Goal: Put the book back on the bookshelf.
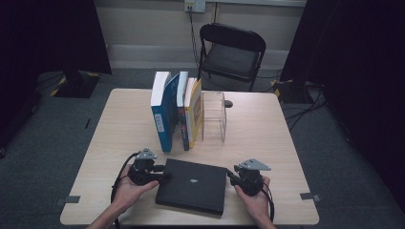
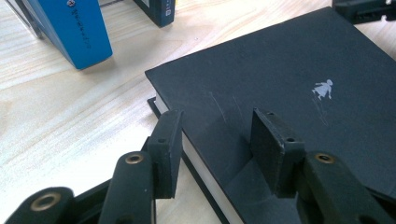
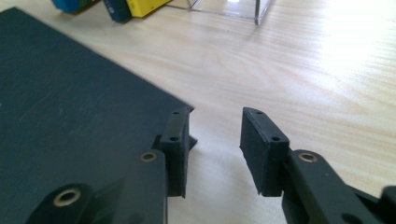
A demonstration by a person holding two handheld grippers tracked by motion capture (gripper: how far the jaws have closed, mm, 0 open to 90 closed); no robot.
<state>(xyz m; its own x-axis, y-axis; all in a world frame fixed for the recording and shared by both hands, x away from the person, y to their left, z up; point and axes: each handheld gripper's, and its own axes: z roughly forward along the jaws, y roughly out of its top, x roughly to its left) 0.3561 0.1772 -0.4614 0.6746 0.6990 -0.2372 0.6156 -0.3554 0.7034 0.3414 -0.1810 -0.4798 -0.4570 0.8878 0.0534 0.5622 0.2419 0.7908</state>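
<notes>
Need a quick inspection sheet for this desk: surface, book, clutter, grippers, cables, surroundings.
Surface: light wood table, dry, unmarked.
Job's things: black book lying flat near the front edge.
Clutter: row of upright books beside a clear plastic stand.
Grippers: left gripper open, straddling the book's corner; right gripper open at its other side.
Cables: one loops from the left gripper; more on the floor.
Surroundings: folding chair, dark curtains.

Black book [image 1: 192, 185] – small white figure on cover – pale wood-grain table [image 1: 267, 138].
</notes>
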